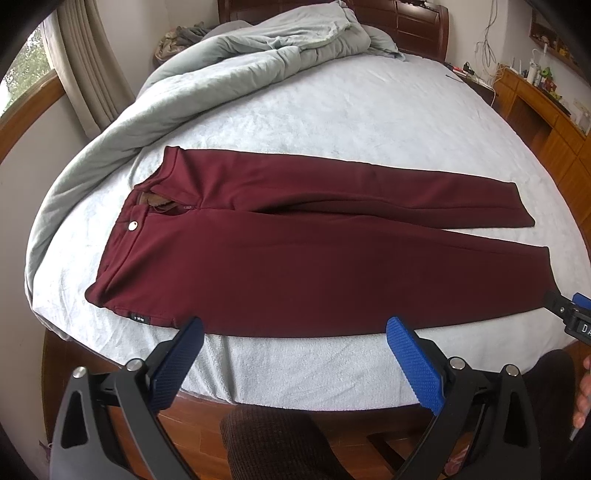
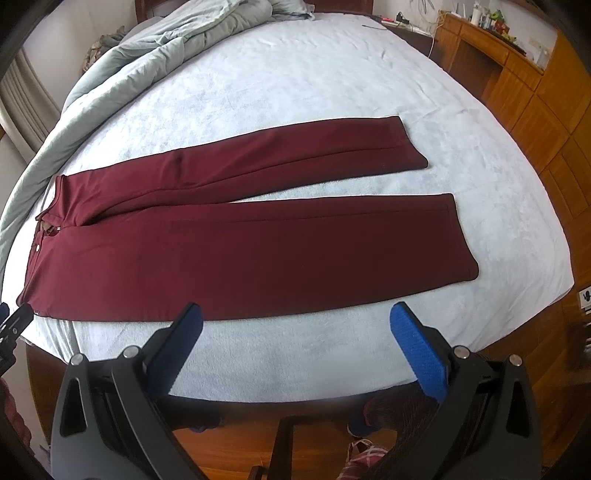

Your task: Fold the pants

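Note:
Dark red pants (image 1: 295, 258) lie flat and spread out on the pale blue bed (image 1: 332, 110), waist to the left, both legs running right and slightly apart. They also show in the right wrist view (image 2: 258, 243). My left gripper (image 1: 295, 328) is open and empty, hovering just in front of the near leg's edge close to the waist end. My right gripper (image 2: 295, 314) is open and empty, in front of the near leg's lower half. The right gripper's tip shows at the edge of the left wrist view (image 1: 569, 310).
A rumpled grey-green duvet (image 1: 207, 74) lies along the bed's left side and head. A wooden headboard (image 1: 406, 22) is at the back, wooden desk and cabinets (image 2: 517, 81) on the right, a curtain (image 1: 81, 55) at left. Wooden floor (image 2: 314, 435) below.

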A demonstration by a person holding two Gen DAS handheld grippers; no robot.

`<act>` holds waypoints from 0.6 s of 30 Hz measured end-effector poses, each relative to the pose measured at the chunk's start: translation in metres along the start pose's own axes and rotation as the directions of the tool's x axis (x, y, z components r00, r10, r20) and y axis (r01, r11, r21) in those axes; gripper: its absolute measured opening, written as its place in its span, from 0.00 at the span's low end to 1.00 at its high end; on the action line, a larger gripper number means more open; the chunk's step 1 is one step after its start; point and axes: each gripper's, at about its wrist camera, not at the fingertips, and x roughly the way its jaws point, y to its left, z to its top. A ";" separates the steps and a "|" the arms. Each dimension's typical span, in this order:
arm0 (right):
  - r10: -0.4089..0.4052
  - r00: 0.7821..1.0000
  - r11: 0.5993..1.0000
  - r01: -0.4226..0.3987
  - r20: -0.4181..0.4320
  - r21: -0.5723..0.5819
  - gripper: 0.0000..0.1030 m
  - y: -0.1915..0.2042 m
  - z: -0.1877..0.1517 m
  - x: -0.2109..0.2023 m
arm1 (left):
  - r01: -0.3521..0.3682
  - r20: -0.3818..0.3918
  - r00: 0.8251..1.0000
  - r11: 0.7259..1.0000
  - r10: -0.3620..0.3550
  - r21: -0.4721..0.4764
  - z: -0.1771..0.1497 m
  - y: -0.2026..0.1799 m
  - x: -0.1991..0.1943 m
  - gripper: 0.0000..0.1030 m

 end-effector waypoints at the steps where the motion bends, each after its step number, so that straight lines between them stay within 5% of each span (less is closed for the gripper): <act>1: 0.000 1.000 1.000 0.000 -0.001 -0.001 0.98 0.000 0.000 0.000 | 0.001 0.000 1.000 1.000 -0.001 0.000 0.000 0.000 0.000 0.96; 18: 0.002 1.000 1.000 -0.002 -0.005 -0.006 0.98 0.001 0.000 0.001 | 0.000 0.000 1.000 1.000 0.000 0.006 0.002 -0.003 0.001 0.96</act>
